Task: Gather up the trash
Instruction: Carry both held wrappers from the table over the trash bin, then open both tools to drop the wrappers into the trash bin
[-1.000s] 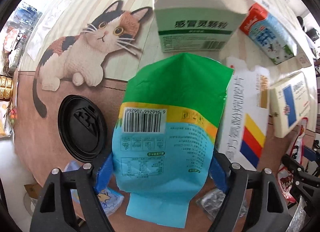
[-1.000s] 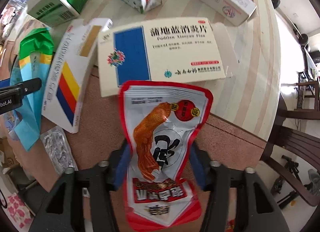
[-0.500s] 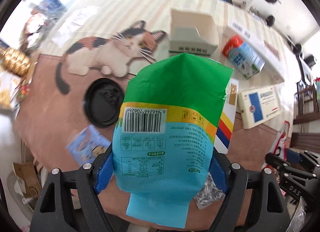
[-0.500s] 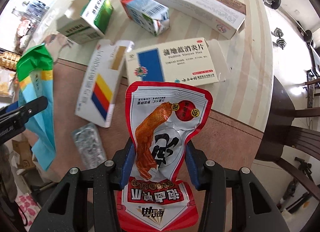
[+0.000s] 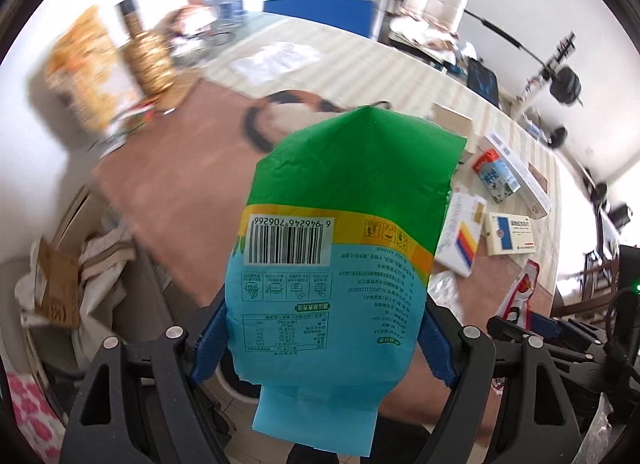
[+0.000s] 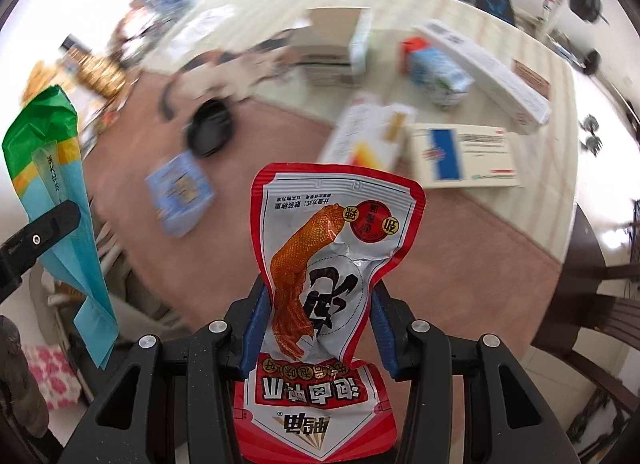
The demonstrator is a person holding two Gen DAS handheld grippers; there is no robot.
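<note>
Both fisheye views are bright, with white walls blown out toward the curved, dark-cornered edges. The bench (image 6: 460,248) and its boxes smear with motion blur, strongest at left. The green-blue bag (image 5: 340,248) and red pouch (image 6: 332,264) stay sharp.

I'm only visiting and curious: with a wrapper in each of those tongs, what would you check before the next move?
1. Left tongs pinch the green-and-blue snack bag: ok.
2. Right tongs pinch the red-and-silver duck snack pouch: ok.
3. Both wrappers lifted off the table: ok.
4. The two wrappers apart from each other: ok.
5. Trash bin in sight to drop them in: cannot tell.
6. Table cleared: not ok; medicine boxes and a black lid remain.
</note>
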